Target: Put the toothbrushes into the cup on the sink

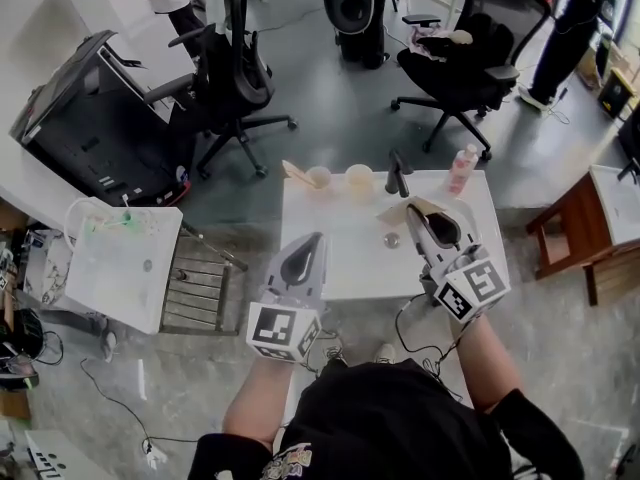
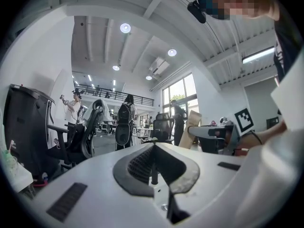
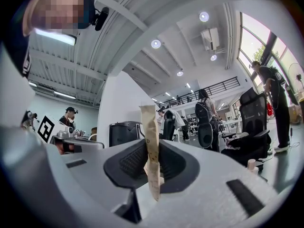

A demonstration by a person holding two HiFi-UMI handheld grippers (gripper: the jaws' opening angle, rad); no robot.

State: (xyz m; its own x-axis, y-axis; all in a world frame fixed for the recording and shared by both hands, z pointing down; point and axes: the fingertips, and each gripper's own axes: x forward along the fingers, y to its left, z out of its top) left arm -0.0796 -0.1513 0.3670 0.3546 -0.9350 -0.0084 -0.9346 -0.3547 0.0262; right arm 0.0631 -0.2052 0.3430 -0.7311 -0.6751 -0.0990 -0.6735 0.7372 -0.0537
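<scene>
Head view: white counter [image 1: 340,263], middle bare. L claw [image 1: 317,238] is over the near-left part and R claw [image 1: 413,208] over the right half, well apart w/ free surface between. Far edge carries left cup [image 1: 318,177], right cup [image 1: 358,179], faucet [image 1: 398,173] and pink bottle [image 1: 463,166]. A tan stick [image 1: 293,171] leans out of left cup. L claw is closed, nothing in it. R claw grips a tan paper-wrapped toothbrush [image 3: 150,127], upright, near the drain [image 1: 392,239]. Writing: only square markers on the cubes; the wrapper's small mark is unreadable.
</scene>
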